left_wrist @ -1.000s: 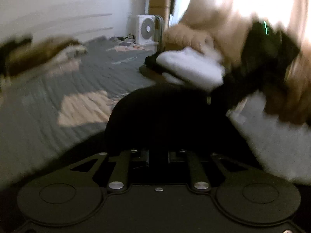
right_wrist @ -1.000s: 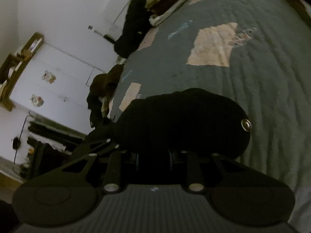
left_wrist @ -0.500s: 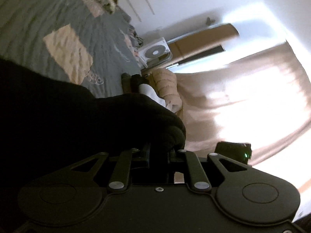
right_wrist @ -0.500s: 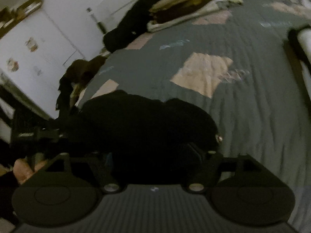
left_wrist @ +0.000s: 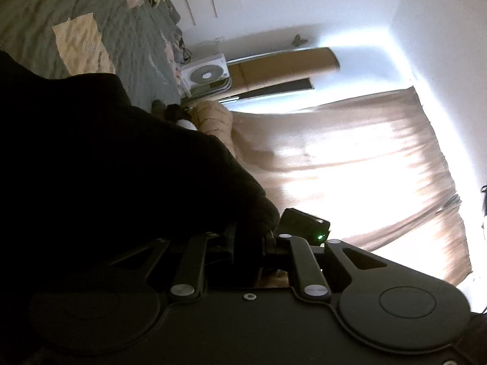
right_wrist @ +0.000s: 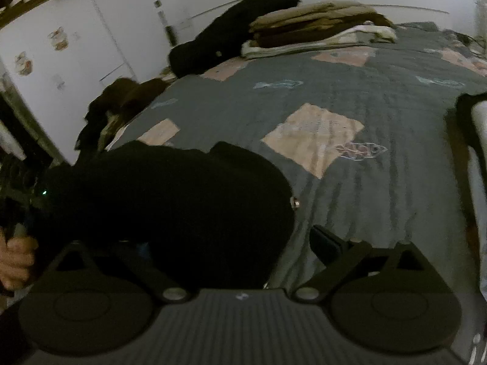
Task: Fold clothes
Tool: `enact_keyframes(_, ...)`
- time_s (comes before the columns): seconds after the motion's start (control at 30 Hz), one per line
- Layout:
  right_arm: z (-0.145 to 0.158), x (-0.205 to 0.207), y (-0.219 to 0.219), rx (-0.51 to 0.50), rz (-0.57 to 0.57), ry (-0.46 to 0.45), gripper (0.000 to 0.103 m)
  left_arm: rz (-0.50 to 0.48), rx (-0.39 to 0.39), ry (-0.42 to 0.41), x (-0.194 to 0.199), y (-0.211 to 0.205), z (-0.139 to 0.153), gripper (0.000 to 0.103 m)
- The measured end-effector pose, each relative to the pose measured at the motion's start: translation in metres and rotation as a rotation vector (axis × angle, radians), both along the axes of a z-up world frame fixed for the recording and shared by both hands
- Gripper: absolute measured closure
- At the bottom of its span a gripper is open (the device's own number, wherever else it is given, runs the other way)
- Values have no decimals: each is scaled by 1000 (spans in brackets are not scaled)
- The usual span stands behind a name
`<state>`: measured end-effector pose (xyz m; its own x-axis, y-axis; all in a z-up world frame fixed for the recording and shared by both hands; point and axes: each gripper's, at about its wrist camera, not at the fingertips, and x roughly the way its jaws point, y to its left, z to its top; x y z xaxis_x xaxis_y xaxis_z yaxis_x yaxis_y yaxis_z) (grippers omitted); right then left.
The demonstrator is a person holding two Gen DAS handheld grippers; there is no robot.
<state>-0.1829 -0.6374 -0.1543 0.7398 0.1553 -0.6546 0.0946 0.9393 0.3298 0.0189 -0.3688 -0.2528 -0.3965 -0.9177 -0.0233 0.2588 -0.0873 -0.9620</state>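
A black garment (left_wrist: 106,164) fills the left of the left wrist view, and my left gripper (left_wrist: 248,237) is shut on its edge and holds it up, rolled sideways. In the right wrist view the same black garment (right_wrist: 170,200) hangs over the grey patchwork bedspread (right_wrist: 380,200), with a metal snap (right_wrist: 294,203) at its right edge. My right gripper (right_wrist: 243,243) is open. Its right finger (right_wrist: 327,245) stands clear of the cloth, and the left finger is hidden behind the garment. The other gripper and the hand holding it (right_wrist: 15,258) show at the far left.
Folded brown and beige clothes (right_wrist: 319,30) and a black heap (right_wrist: 231,30) lie at the far end of the bed. A dark pile (right_wrist: 121,103) hangs off the left edge. A white fan (left_wrist: 207,74) and a bright curtain (left_wrist: 350,176) stand beyond the bed.
My right gripper has opened and let go of the black garment. My left gripper has rolled sideways, still holding the cloth.
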Motion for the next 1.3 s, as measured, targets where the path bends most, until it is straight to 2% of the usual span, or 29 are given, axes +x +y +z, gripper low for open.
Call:
enact_keyframes(0.2, 24, -11, 8, -67, 11, -35, 6, 44, 49, 40, 6, -15, -6, 89)
enact_keyframes(0.33, 55, -40, 26, -85, 95, -118, 6, 68, 110, 49, 11, -28, -10, 89)
enact_keyframes(0.4, 64, -47, 46, -171, 118, -130, 6, 80, 130, 54, 12, -33, -12, 89)
enact_keyframes(0.47, 66, -50, 74, -304, 132, -132, 6, 89, 144, 62, 12, -36, -12, 89)
enact_keyframes(0.63, 53, -46, 131, -578, 125, -156, 6, 104, 174, 80, 14, -37, -11, 89)
enact_keyframes(0.8, 31, -28, 154, -786, 69, -119, 10, 109, 184, 80, 15, -39, -10, 89)
enact_keyframes(0.87, 27, -23, 157, -821, 47, -113, 14, 112, 187, 81, 16, -38, -10, 89)
enact_keyframes(0.93, 24, -19, 159, -834, 45, -112, 28, 115, 190, 84, 16, -39, -10, 89)
enact_keyframes(0.97, 22, -17, 160, -841, 49, -109, 40, 115, 192, 85, 16, -40, -10, 89)
enact_keyframes(1.0, 20, -14, 162, -849, 53, -104, 45, 115, 193, 86, 16, -41, -11, 89)
enact_keyframes(1.3, -4, 0, 179, -955, 117, -82, 47, 118, 201, 91, 17, -41, -10, 89)
